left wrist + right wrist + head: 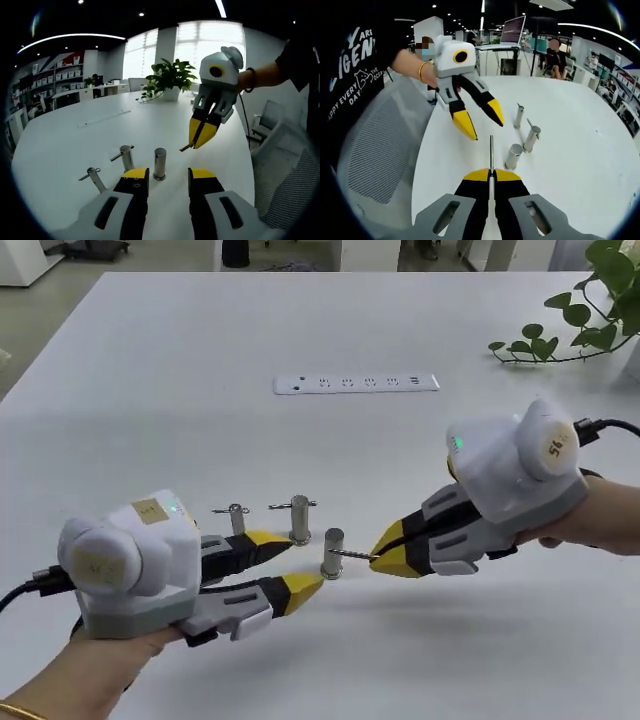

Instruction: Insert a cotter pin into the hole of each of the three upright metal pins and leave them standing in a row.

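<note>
right gripper: jaws clamped shut on a loose cotter pin, shaft sticking straight out ahead of the tips. just ahead of those tips: bare metal pin, upright on the worktop, nothing through its hole. cotter tip right at the pin's side in head view, small gap in left gripper view, so contact unclear.

left gripper: jaws open, holding nothing, low over the worktop. bare metal pin just beyond the gap between the tips, not touching either.

ahead and left of the left jaws: second pin, then third pin, both upright, fitted cotters through their tops. all three in a rough row, close together, not touching.

far ahead of both jaws: power strip flat on the worktop, plant off beyond the right gripper.
</note>
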`<state>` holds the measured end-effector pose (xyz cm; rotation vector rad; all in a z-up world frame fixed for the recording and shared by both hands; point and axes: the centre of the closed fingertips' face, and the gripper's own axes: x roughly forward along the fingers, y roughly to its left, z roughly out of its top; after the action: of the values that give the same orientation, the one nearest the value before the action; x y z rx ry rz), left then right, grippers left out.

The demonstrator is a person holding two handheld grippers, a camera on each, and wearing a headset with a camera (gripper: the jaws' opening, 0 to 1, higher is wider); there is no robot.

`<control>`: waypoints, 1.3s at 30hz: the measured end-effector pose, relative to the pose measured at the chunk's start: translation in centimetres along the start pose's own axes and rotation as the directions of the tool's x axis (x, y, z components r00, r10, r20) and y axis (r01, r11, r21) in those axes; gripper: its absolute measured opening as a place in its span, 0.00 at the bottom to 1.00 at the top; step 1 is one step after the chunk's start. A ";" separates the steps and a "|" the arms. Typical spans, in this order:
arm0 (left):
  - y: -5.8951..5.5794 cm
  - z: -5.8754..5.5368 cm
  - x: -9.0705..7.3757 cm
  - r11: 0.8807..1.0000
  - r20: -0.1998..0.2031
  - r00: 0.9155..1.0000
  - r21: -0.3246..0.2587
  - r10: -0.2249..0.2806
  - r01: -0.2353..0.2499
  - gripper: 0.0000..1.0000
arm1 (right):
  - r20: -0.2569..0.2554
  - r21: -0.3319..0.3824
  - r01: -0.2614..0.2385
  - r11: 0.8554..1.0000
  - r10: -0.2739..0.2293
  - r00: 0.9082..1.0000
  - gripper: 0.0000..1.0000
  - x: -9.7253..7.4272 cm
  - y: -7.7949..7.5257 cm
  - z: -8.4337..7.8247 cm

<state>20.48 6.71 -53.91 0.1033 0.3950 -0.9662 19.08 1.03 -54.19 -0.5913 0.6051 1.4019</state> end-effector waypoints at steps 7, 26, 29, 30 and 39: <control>0.7 -0.8 1.2 0.998 -0.006 0.998 -0.018 0.066 -0.066 0.29 | -0.039 -0.023 0.006 1.000 -0.006 0.999 0.00 -0.3 -0.5 -0.8; 1.3 -2.0 3.7 0.992 -0.049 0.991 0.005 0.127 -0.127 0.23 | -0.097 -0.036 0.012 0.999 -0.015 0.995 0.00 0.2 -2.8 -2.4; 1.3 -2.0 4.0 0.991 -0.051 0.990 0.005 0.131 -0.131 0.22 | -0.101 -0.041 0.008 0.999 -0.012 0.995 0.00 0.4 -3.1 -2.5; 1.4 -2.0 4.1 0.991 -0.052 0.990 0.005 0.131 -0.131 0.22 | -0.104 -0.044 0.006 0.999 -0.011 0.994 0.00 0.4 -3.1 -2.6; 1.5 -2.7 5.5 0.991 -0.091 0.987 0.002 0.133 -0.133 0.18 | -0.108 -0.062 -0.002 0.998 -0.004 0.994 0.00 0.7 -3.6 -2.6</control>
<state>23.76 3.96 -58.55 0.1682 0.4682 -0.8304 22.57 -0.55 -56.51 -0.7210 0.6490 1.3984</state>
